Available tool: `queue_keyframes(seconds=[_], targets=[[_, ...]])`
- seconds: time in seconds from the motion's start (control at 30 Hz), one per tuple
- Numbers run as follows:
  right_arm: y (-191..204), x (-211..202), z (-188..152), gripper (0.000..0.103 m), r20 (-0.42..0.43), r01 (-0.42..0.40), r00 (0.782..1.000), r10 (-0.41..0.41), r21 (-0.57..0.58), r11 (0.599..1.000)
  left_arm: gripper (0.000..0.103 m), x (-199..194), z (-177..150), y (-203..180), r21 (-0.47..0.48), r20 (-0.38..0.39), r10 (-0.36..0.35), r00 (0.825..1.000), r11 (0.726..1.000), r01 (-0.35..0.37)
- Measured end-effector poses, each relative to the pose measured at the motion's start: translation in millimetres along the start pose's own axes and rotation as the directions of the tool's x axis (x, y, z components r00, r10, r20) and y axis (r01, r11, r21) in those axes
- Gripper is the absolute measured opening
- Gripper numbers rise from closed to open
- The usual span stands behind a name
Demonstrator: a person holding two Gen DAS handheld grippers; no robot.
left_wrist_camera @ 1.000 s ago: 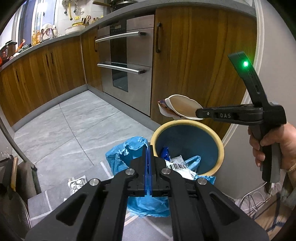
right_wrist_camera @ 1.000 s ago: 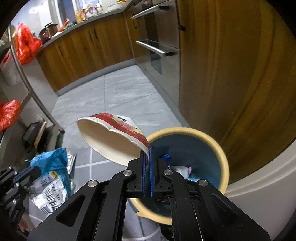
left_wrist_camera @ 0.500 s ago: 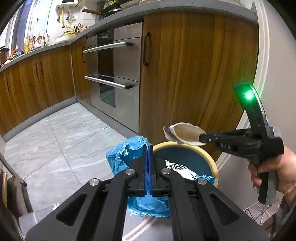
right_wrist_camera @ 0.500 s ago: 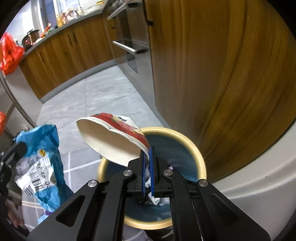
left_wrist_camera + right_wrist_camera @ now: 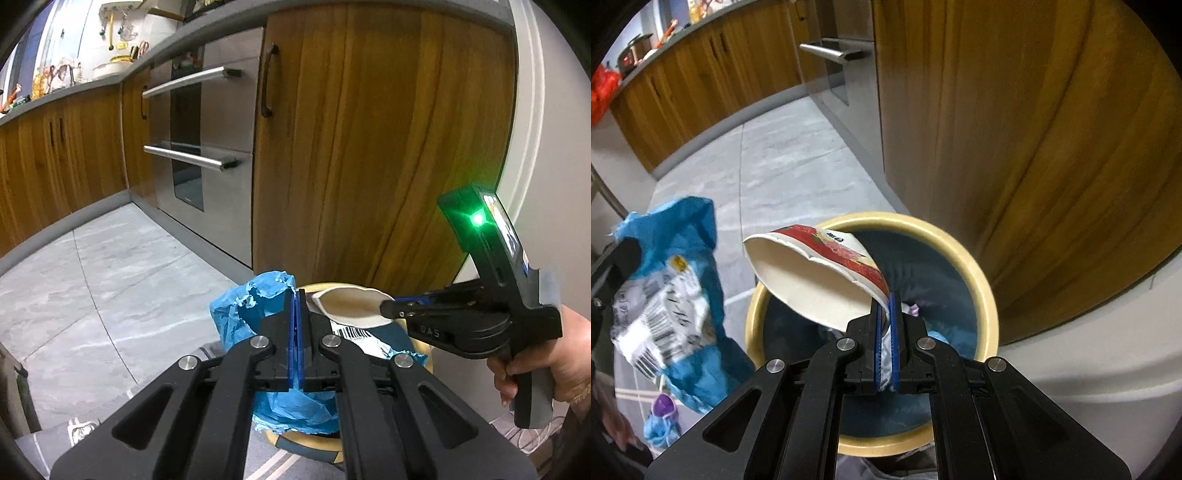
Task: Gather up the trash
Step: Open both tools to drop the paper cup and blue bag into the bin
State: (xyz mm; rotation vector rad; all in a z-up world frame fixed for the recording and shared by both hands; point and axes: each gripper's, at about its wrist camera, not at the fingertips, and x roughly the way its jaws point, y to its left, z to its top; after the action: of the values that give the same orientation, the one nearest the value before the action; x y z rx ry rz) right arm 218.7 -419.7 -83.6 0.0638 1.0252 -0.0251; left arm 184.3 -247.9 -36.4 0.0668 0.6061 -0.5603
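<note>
RISK: the blue wrapper is hanging left of the bin, so letting go now is likely dropping it on the floor | CUP: the squashed paper cup is tilting over the bin mouth | JAWS: right gripper is clamping the cup's rim; left gripper is pinching the wrapper

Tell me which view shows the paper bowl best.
The right wrist view. There the paper bowl fills the middle, squashed, its red printed side and white inside clear, pinched above the bin. The left wrist view shows only its pale inside, edge-on.
</note>
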Motion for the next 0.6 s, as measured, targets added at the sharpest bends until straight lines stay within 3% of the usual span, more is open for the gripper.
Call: queue_keyframes(seconds=[0.47,0.53,0.57,0.6], targets=[[18,33,0,0.005,-0.068,0.096,0.992,-0.105,-0.125,0.987,0.002,32,-24,5,-0.033,-0.114,-0.02,0.993,0.999,0.016],[19,35,0,0.005,-0.075,0.098,0.991,-0.107,-0.123,0.988,0.012,35,-23,5,-0.035,-0.122,-0.023,0.992,0.999,0.019],[17,36,-2,0.006,-0.074,0.099,0.991,-0.108,-0.123,0.987,0.024,35,-23,5,-0.035,-0.122,-0.025,0.992,0.999,0.021],[17,36,-2,0.008,-0.072,0.097,0.992,-0.106,-0.123,0.988,0.03,34,-23,5,-0.038,-0.12,-0.025,0.992,0.999,0.021]])
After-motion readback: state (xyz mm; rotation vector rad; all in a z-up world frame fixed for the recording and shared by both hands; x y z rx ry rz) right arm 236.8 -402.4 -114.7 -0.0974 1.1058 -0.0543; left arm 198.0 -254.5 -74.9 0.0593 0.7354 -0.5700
